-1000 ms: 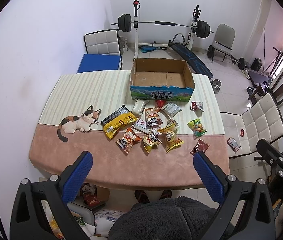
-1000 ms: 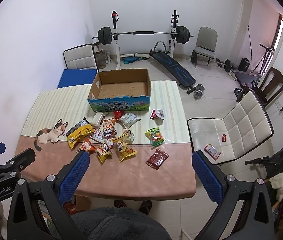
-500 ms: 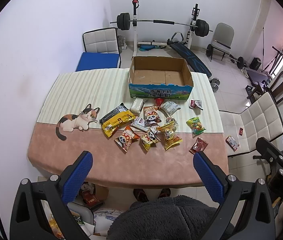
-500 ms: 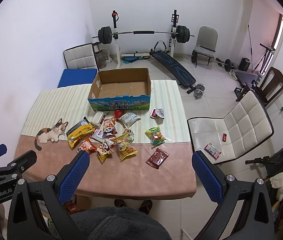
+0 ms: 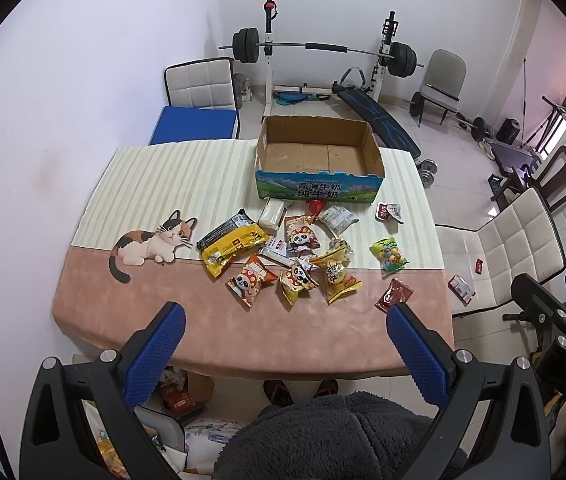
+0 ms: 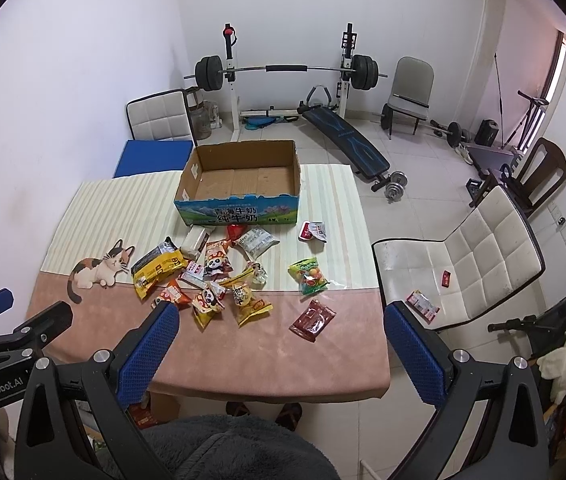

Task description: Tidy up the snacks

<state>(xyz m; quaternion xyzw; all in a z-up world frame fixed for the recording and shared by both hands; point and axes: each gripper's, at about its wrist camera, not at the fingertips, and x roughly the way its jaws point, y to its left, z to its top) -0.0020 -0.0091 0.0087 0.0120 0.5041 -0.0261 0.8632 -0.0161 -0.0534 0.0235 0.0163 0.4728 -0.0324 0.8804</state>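
Several snack packets lie loose on the table in front of an open, empty cardboard box (image 5: 317,160) (image 6: 239,184). Among them are a yellow-black bag (image 5: 233,242) (image 6: 157,266), panda packets (image 5: 251,280), a green candy bag (image 5: 389,254) (image 6: 308,276) and a dark red packet (image 5: 394,295) (image 6: 312,319). My left gripper (image 5: 285,332) is open and empty, high above the table's near edge. My right gripper (image 6: 281,330) is open and empty, also above the near edge.
The table (image 5: 163,320) has a striped and pink cloth with a cat picture (image 5: 151,242). A white chair (image 6: 471,264) with small packets on it stands to the right. A blue-seated chair (image 5: 199,120) and a weight bench stand behind.
Both grippers have drifted slightly back and up, so the table looks a little smaller. Nothing on the table has moved.
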